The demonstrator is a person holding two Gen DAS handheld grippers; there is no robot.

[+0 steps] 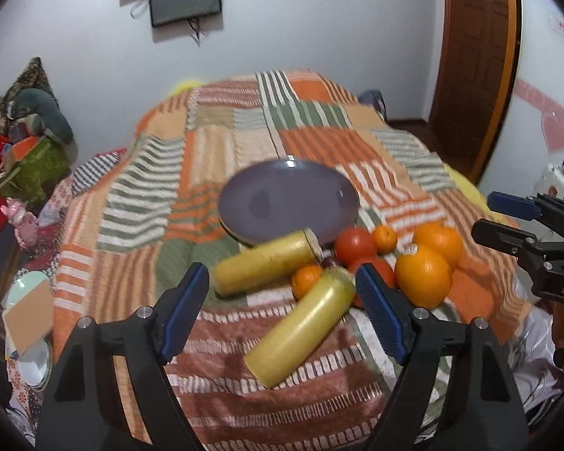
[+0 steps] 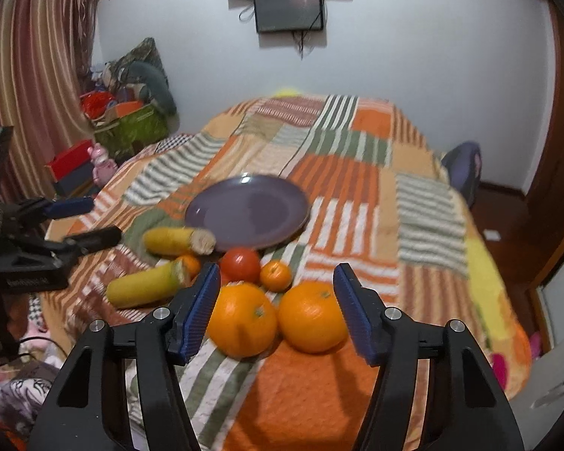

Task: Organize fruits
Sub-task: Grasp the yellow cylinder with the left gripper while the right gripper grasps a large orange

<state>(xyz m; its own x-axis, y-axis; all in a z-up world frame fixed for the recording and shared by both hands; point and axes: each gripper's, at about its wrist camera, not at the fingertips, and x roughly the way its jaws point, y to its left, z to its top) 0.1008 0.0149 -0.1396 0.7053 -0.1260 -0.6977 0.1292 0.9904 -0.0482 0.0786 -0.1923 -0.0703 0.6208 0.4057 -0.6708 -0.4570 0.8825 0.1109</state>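
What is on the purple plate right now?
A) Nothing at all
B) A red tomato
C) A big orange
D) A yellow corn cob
A: the purple plate shows only its bare surface, while the big oranges, the tomato and the corn cobs all lie on the striped blanket in front of it.

Both wrist views look down close, sharing the plate [image 1: 287, 203] and oranges [image 2: 274, 317].

Left gripper [image 1: 282, 302] angled down, jaws apart — right gripper [image 2: 276, 310] likewise
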